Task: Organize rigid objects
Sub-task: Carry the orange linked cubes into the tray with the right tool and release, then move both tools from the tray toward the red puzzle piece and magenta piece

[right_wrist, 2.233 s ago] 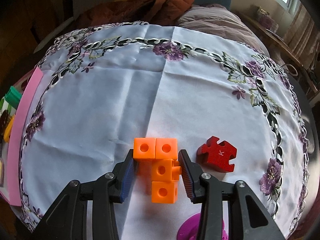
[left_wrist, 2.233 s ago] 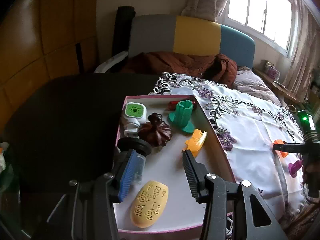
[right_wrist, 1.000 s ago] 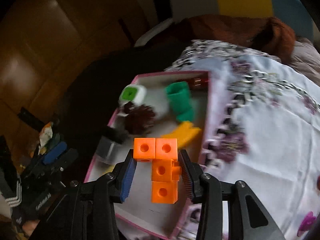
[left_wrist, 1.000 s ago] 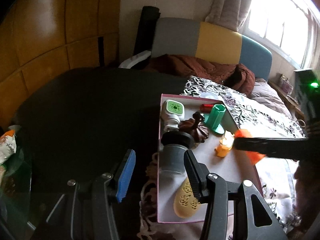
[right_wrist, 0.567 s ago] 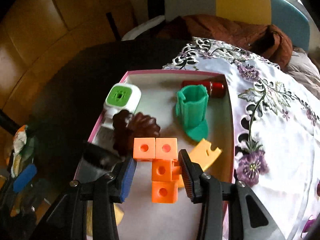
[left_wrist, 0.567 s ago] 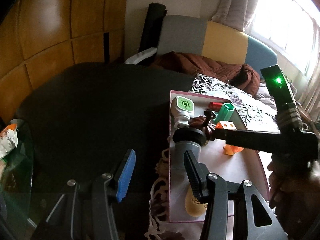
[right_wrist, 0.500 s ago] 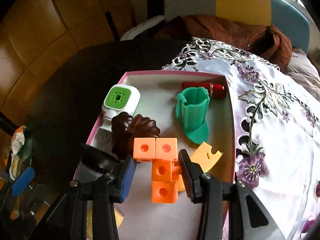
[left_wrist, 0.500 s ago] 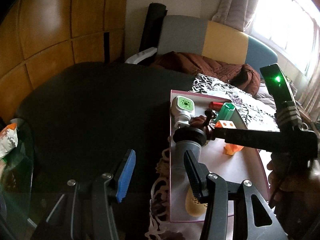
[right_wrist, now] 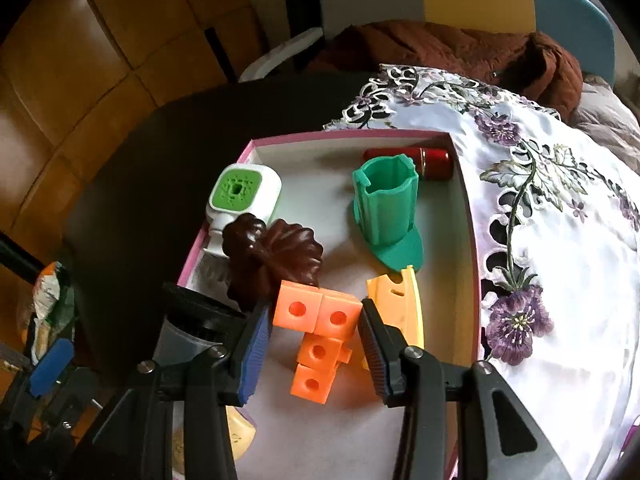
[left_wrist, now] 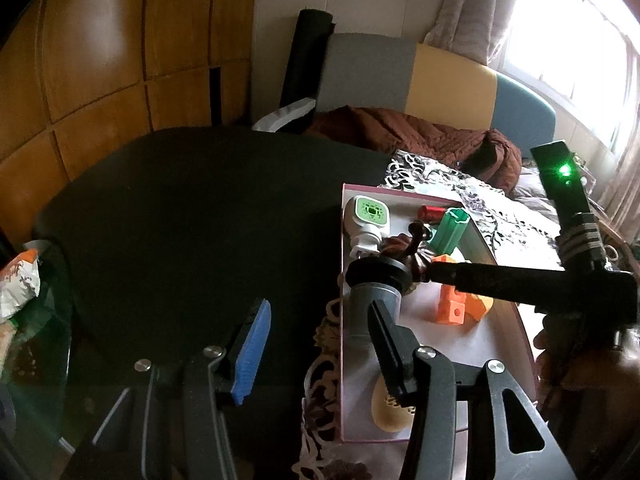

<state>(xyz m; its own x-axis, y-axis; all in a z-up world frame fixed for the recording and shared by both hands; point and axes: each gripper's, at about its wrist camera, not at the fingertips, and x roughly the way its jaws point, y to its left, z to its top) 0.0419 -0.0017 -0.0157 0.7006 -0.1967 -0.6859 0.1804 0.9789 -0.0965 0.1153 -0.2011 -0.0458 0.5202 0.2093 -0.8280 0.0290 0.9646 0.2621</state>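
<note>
An orange block of joined cubes (right_wrist: 320, 344) stands tilted in the pink-rimmed tray (right_wrist: 360, 134), its lower end down on the tray floor. My right gripper (right_wrist: 313, 308) is shut on its two upper cubes, one pad on each side. From the left wrist view the right gripper's finger (left_wrist: 500, 280) reaches across the tray above the orange block (left_wrist: 452, 306). My left gripper (left_wrist: 316, 312) hangs open and holds nothing, over the dark table at the tray's left rim (left_wrist: 341, 280).
The tray holds a green cup-shaped piece (right_wrist: 386, 208), a red cylinder (right_wrist: 434, 162), a white-and-green device (right_wrist: 240, 192), a brown ridged piece (right_wrist: 276, 256), a yellow curved piece (right_wrist: 400, 300), a black-capped grey cylinder (left_wrist: 372, 280) and a yellow perforated oval (left_wrist: 386, 408). An embroidered white cloth (right_wrist: 560, 240) lies to the right.
The right gripper carried the orange block from the cloth to over the tray and lowered it; the block now sits tilted between the pads. The left gripper drew back left of the tray, then kept still.
</note>
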